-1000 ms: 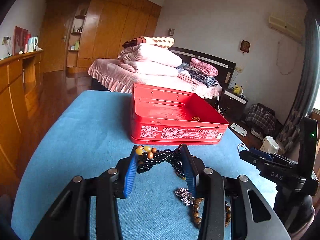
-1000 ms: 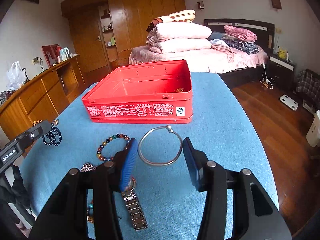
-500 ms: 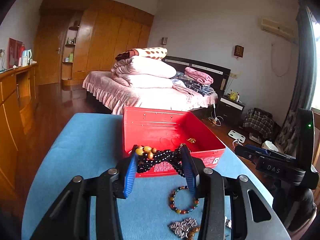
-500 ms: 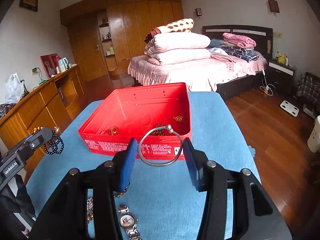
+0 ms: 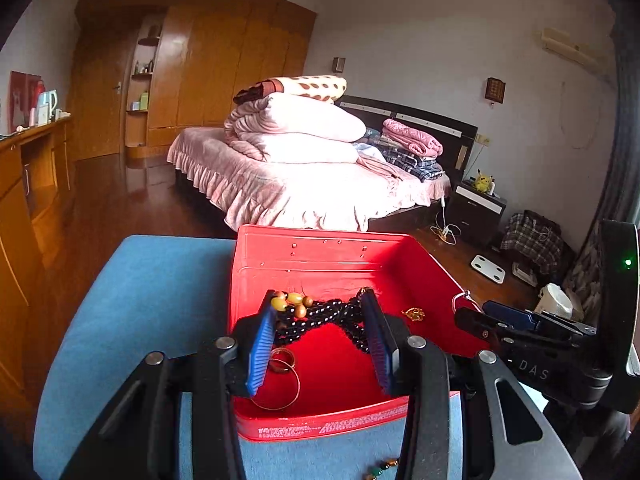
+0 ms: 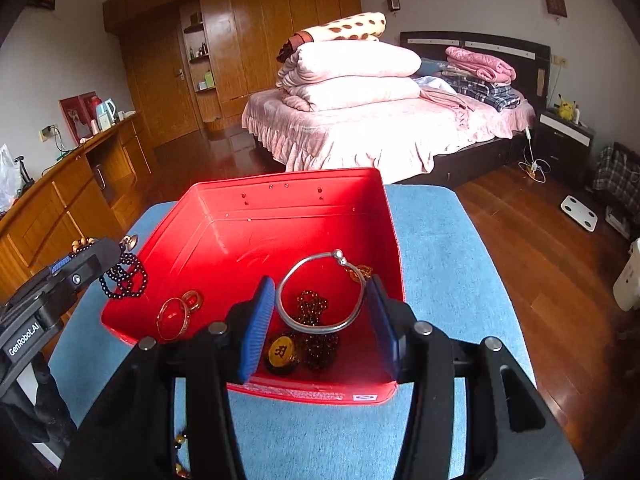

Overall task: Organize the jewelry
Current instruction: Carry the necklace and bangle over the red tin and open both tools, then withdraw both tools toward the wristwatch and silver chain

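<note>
Red tin box (image 6: 280, 216) sits on the blue tablecloth (image 6: 440, 232); above it the left gripper (image 5: 320, 320) pinches a black bead string (image 5: 320, 314), and the right gripper (image 6: 320, 308) pinches a silver bangle (image 6: 320, 290). Gold rings (image 6: 176, 312) lie inside the box

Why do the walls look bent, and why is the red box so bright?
Left wrist view: the fisheye lens bows the room and darkens the corners. Right wrist view: light glares off the red box's inner wall; the silver bangle stays sharp.
</note>
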Available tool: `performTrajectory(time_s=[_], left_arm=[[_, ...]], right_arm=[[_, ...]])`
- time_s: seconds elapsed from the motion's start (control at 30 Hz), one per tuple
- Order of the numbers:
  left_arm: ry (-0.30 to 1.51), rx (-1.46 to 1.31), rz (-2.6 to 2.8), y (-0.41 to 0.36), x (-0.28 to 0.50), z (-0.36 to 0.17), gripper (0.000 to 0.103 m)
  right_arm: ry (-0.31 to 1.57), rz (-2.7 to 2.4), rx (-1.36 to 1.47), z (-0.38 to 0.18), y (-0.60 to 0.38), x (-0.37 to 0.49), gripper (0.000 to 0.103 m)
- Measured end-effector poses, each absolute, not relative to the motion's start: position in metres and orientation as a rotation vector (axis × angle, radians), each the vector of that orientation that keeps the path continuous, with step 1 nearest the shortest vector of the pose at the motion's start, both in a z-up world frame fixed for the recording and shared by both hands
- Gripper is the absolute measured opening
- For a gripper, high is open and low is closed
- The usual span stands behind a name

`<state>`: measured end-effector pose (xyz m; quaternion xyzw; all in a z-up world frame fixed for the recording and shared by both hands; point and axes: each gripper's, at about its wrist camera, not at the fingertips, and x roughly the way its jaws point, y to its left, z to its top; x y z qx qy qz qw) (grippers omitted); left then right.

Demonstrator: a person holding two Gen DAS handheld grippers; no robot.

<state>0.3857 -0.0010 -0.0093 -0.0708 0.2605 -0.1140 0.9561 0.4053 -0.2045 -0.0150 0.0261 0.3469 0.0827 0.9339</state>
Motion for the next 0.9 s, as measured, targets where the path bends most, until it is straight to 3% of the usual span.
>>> performTrajectory(time_s=[0.17,0.27,0.6,0.9], left_arm=[[0.592,-0.143,-0.230,-0.005,0.402,-0.021,0.044],[0.616,-0.143,-0.220,-0.004,0.405,-0.026,0.052],[0.581,-0.159,-0.197,0.003,0.380,-0.020,0.066],[0.533,-0.138,-0.166,0.013,0.328,-0.012,0.067]], right_arm=[[0.750,0.174,0.050,-0.027,-0.199,0.416,0.046],[0.747,0.161,0.046,-0.028,-0.202,0.415,0.056],[0.696,0.179,0.061,-0.020,-0.212,0.394,0.056],[0.618,0.212,0.046,-0.007,-0.216,0.347,0.056]])
